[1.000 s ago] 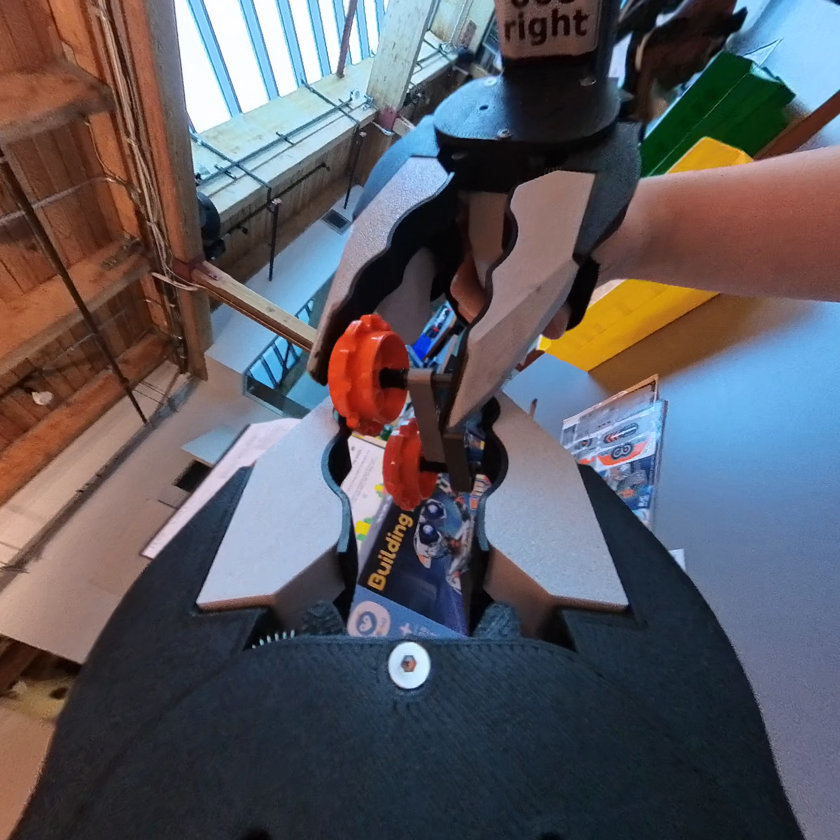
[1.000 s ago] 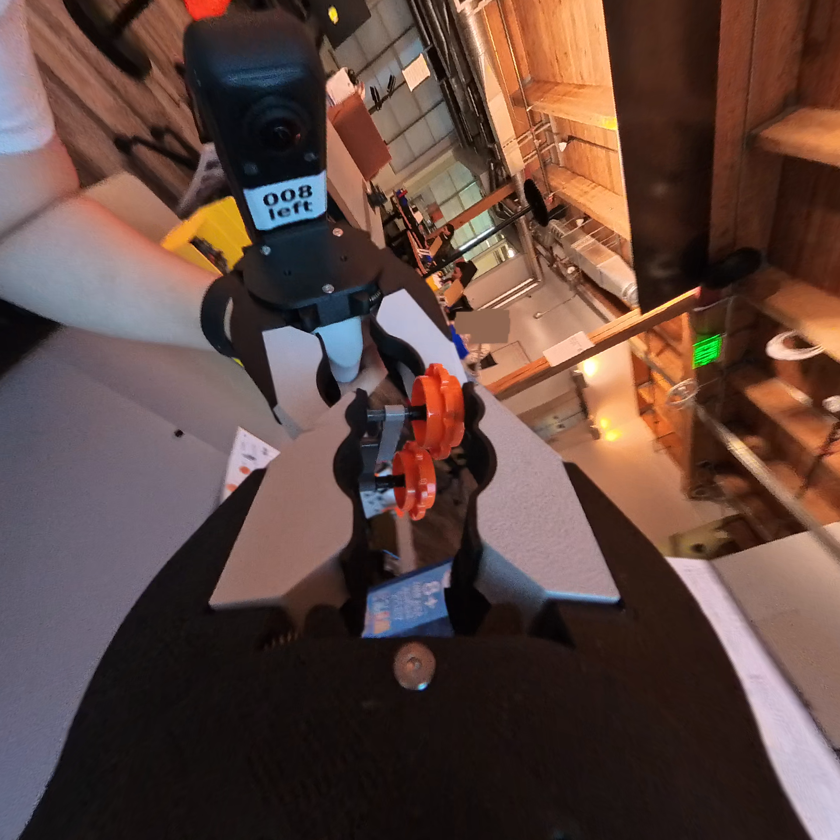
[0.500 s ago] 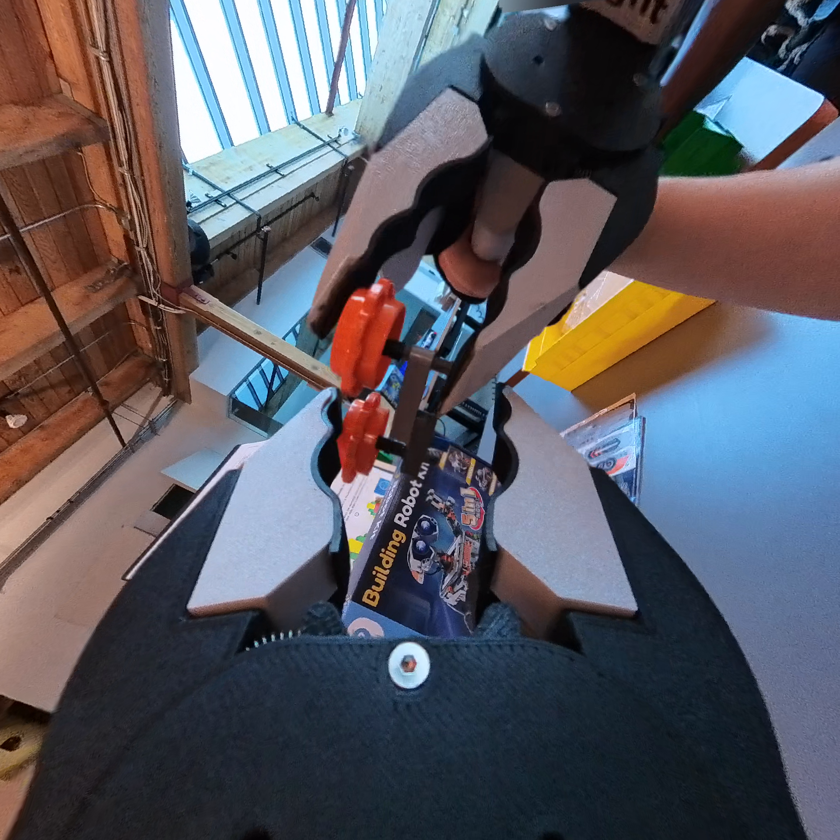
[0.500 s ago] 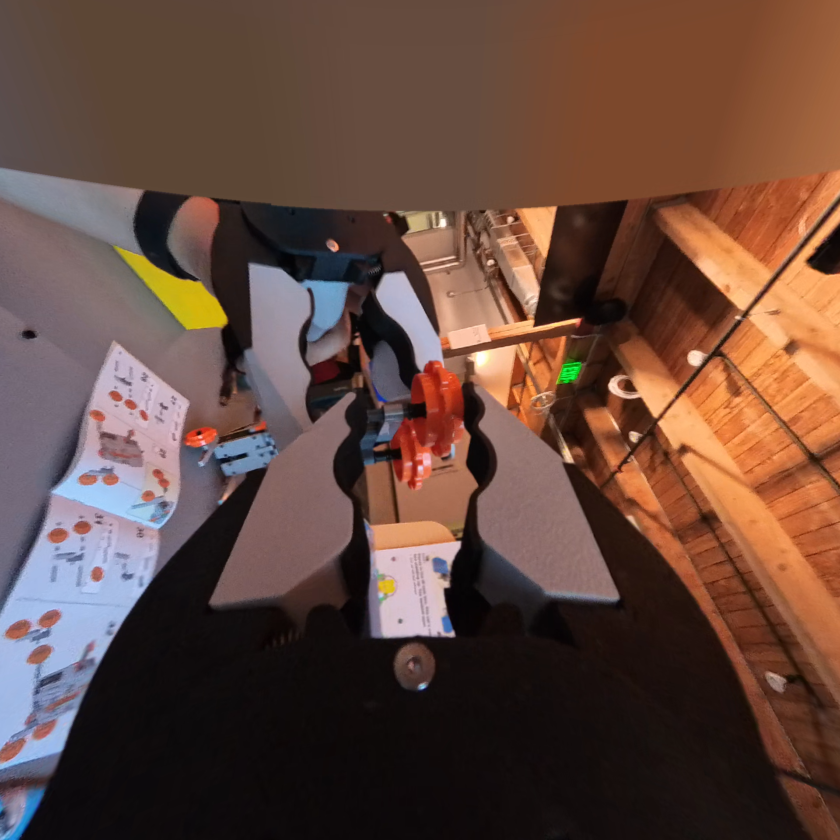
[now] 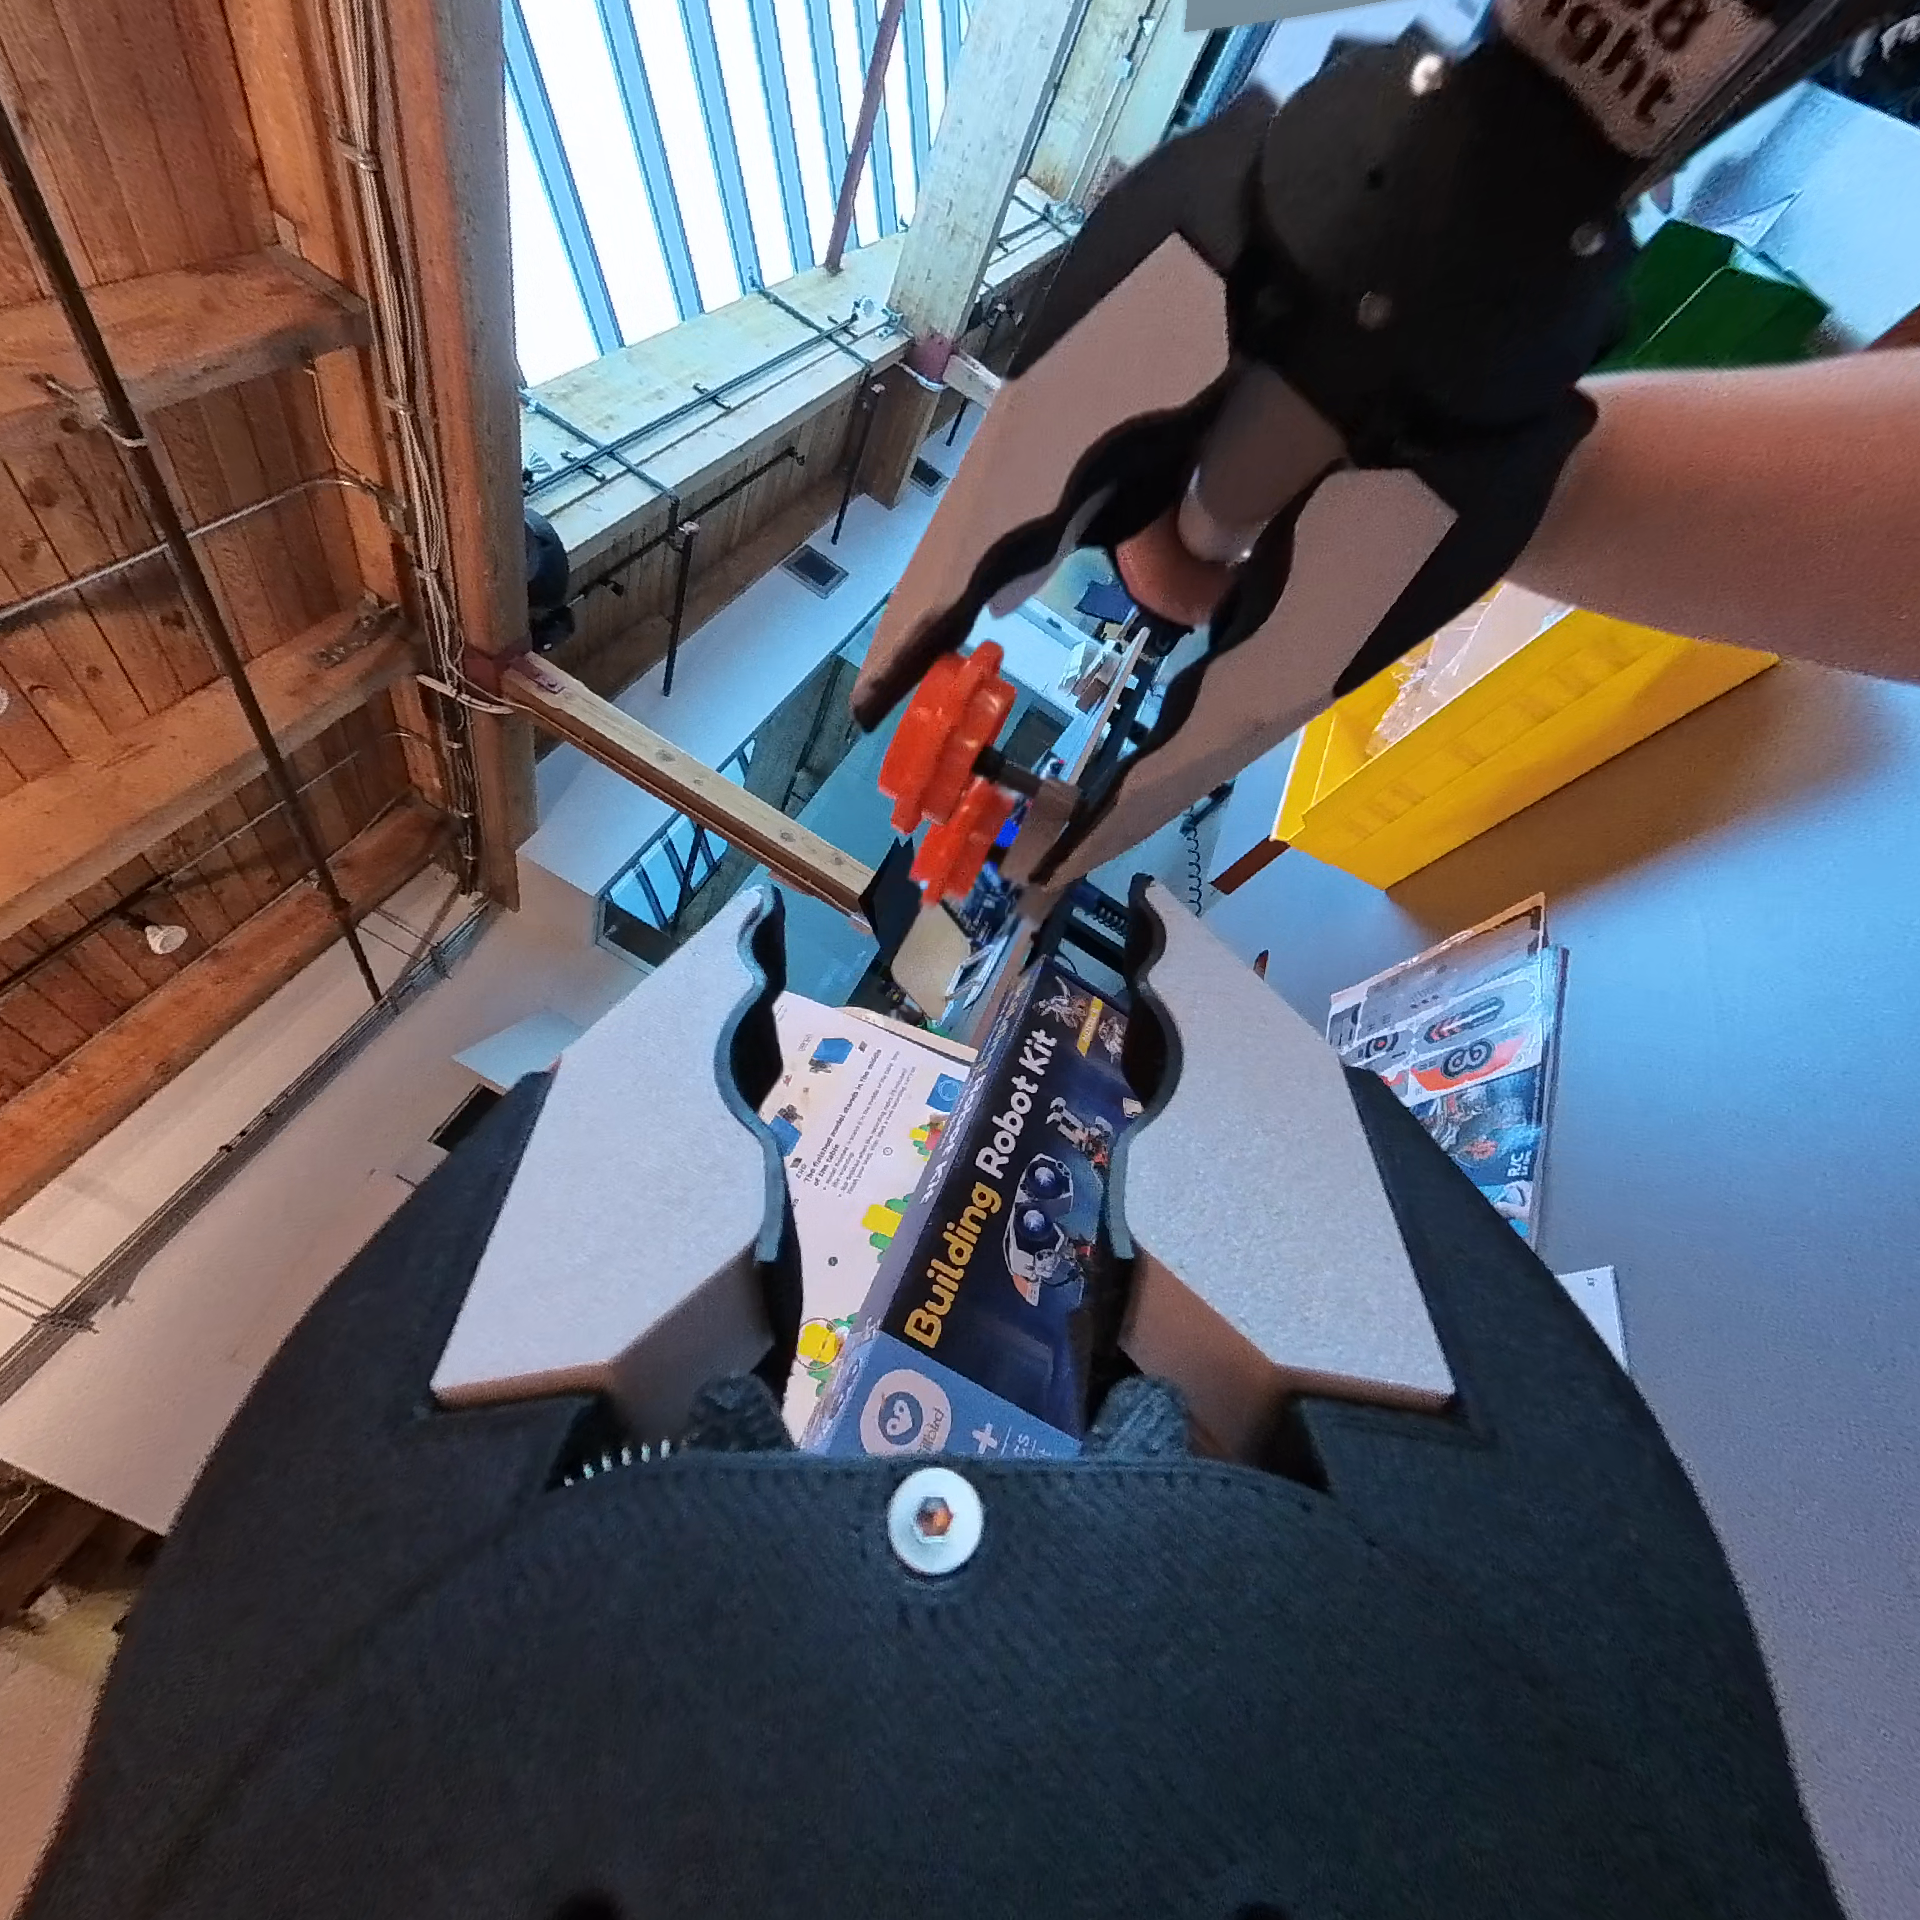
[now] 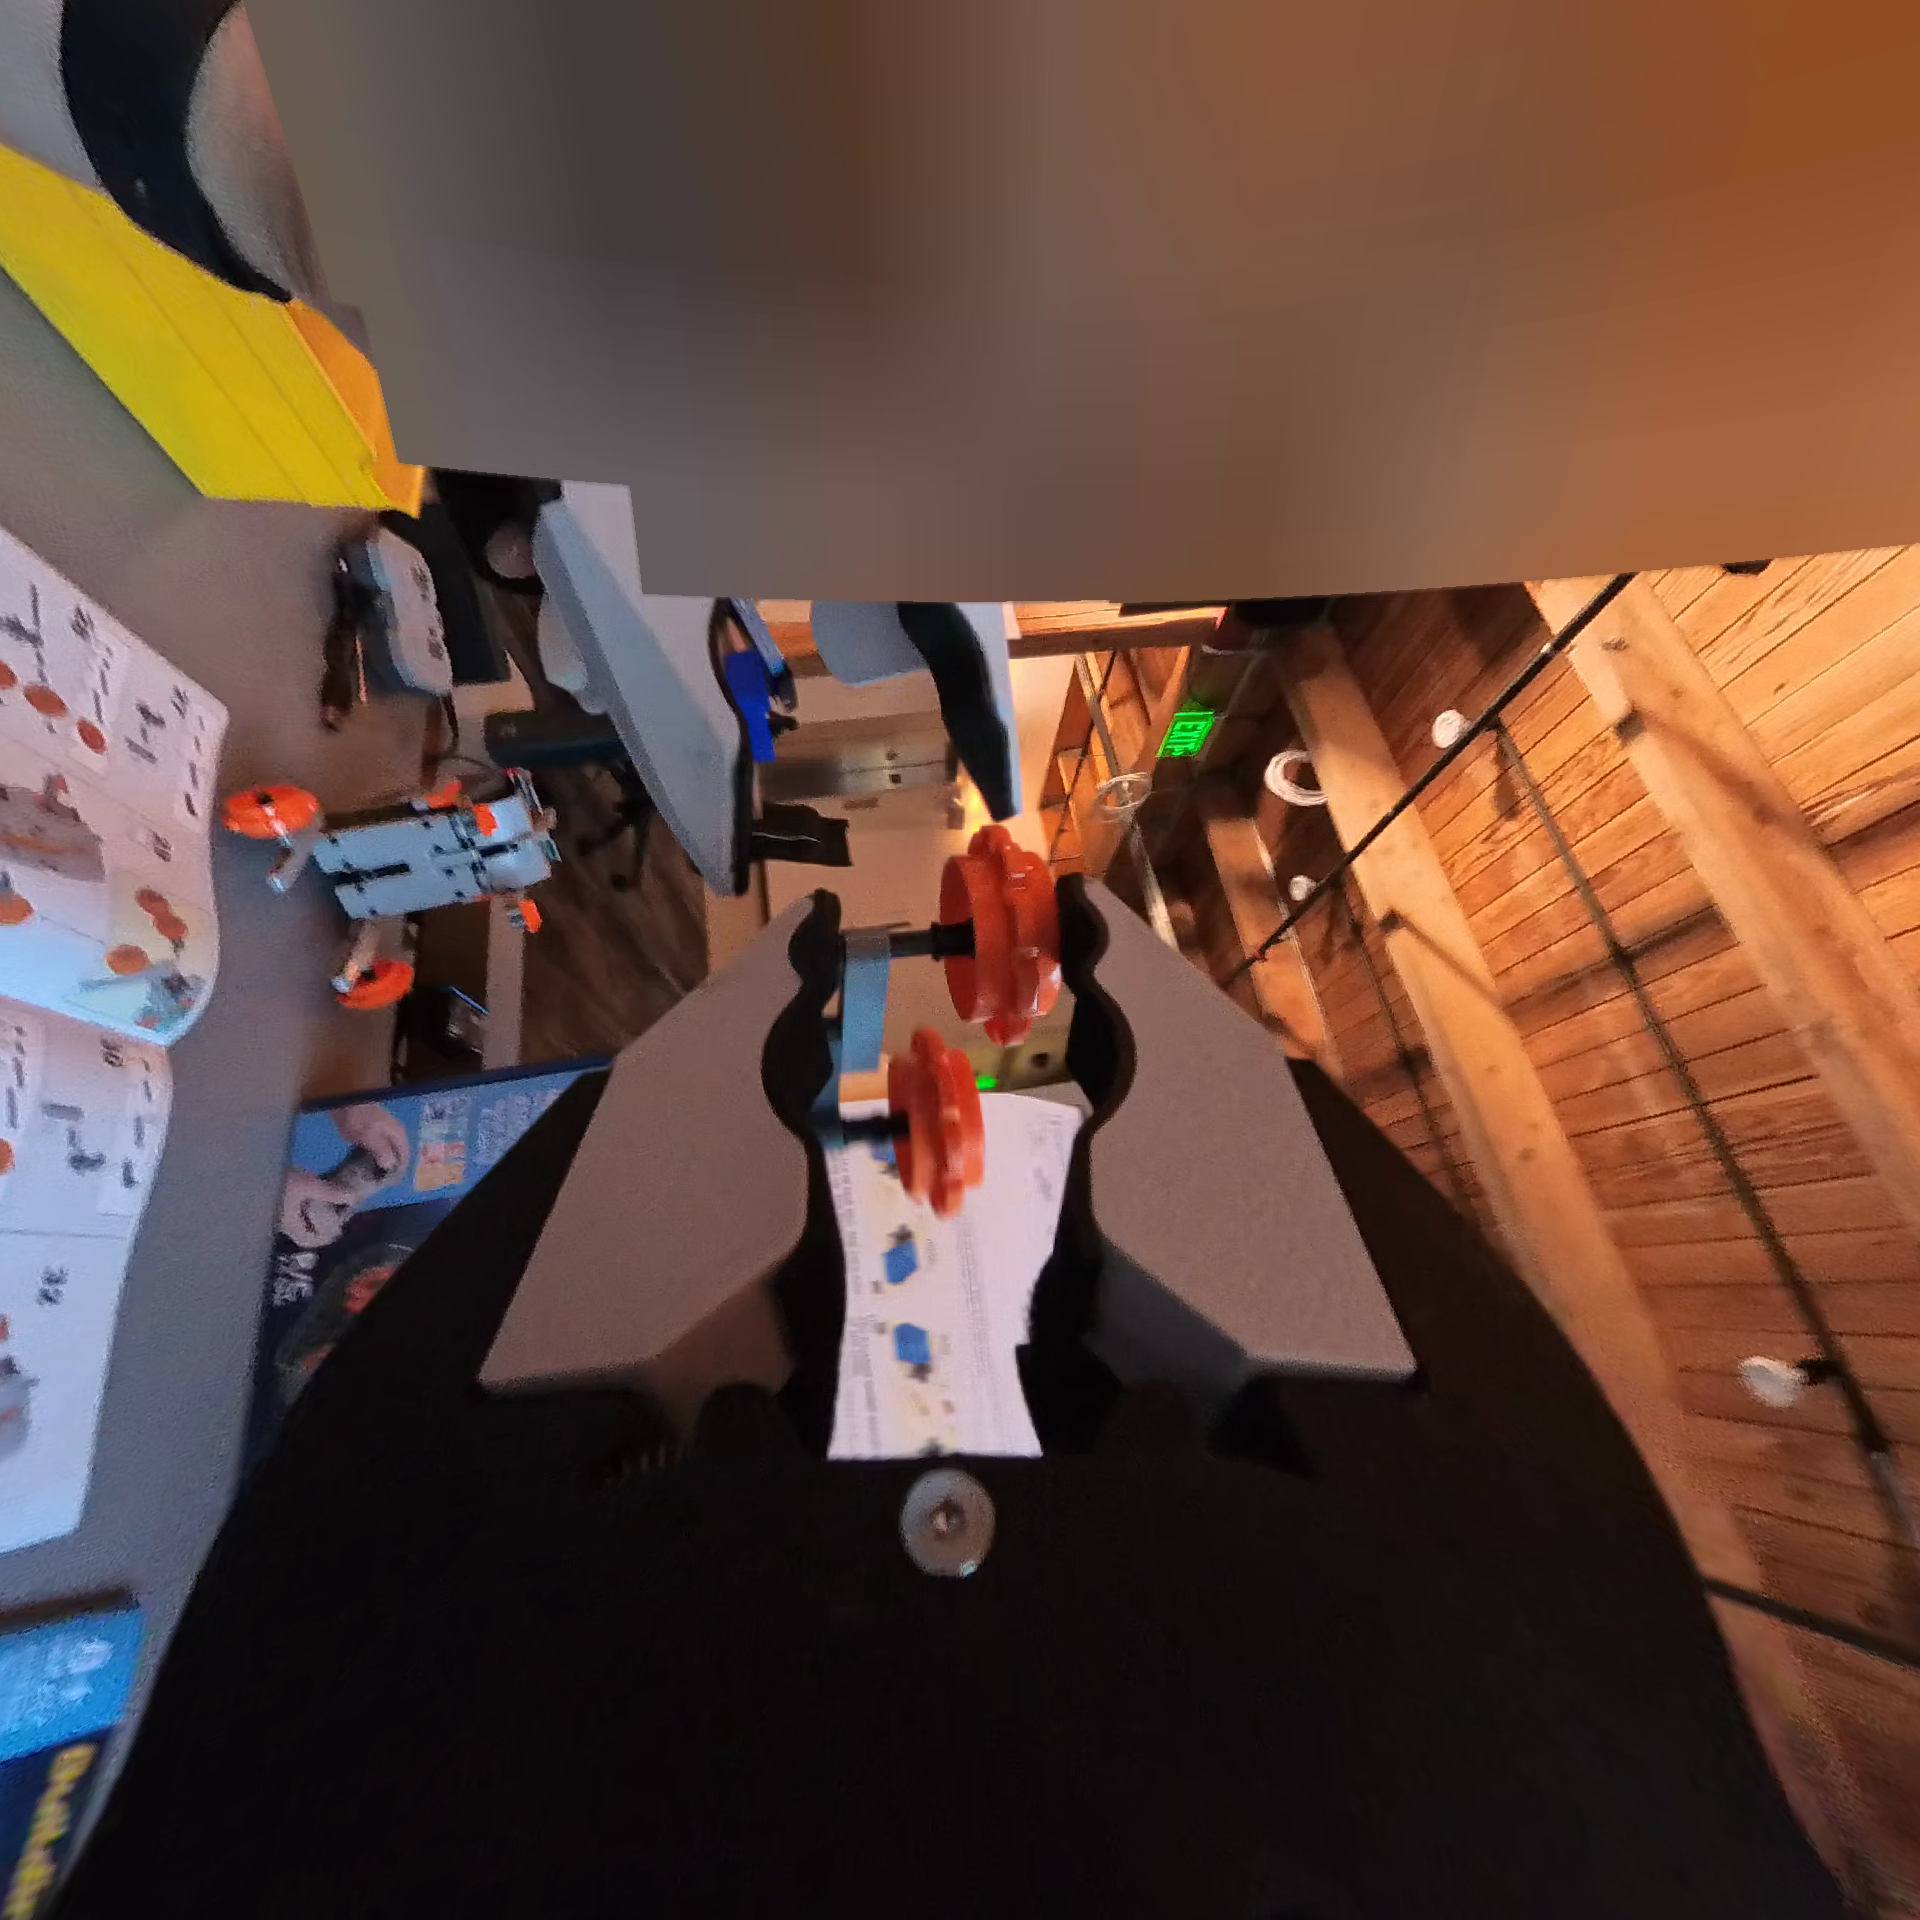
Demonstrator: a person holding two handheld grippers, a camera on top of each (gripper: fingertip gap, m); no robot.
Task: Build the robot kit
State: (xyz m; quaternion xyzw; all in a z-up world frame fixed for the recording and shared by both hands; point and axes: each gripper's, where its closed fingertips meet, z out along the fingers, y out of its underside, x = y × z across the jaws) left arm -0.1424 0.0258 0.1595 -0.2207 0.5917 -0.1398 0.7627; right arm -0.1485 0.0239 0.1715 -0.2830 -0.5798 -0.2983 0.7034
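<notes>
My right gripper (image 6: 945, 899) is shut on a small assembly (image 6: 997, 935) of two orange toothed wheels on black axles in a short grey beam. The beam rests against one finger and the larger wheel against the other. In the left wrist view the right gripper (image 5: 961, 795) holds the assembly (image 5: 940, 727) in the air just beyond my left gripper (image 5: 956, 914). My left gripper is open and empty, and its fingers do not touch the assembly. It also shows in the right wrist view (image 6: 862, 821), a little beyond the wheels.
A dark blue kit box (image 5: 997, 1226) lies on the grey table (image 5: 1714, 1039) under my left gripper. A yellow bin (image 5: 1507, 727) and a green bin (image 5: 1714, 301) stand behind. An open instruction booklet (image 6: 94, 810) and a partly built model with orange wheels (image 6: 416, 862) lie on the table. My left and right fingertips are right by each other.
The right gripper has lifted the wheel assembly out from between the left gripper's fingers and away from it. The right wrist view has swung toward the table.
</notes>
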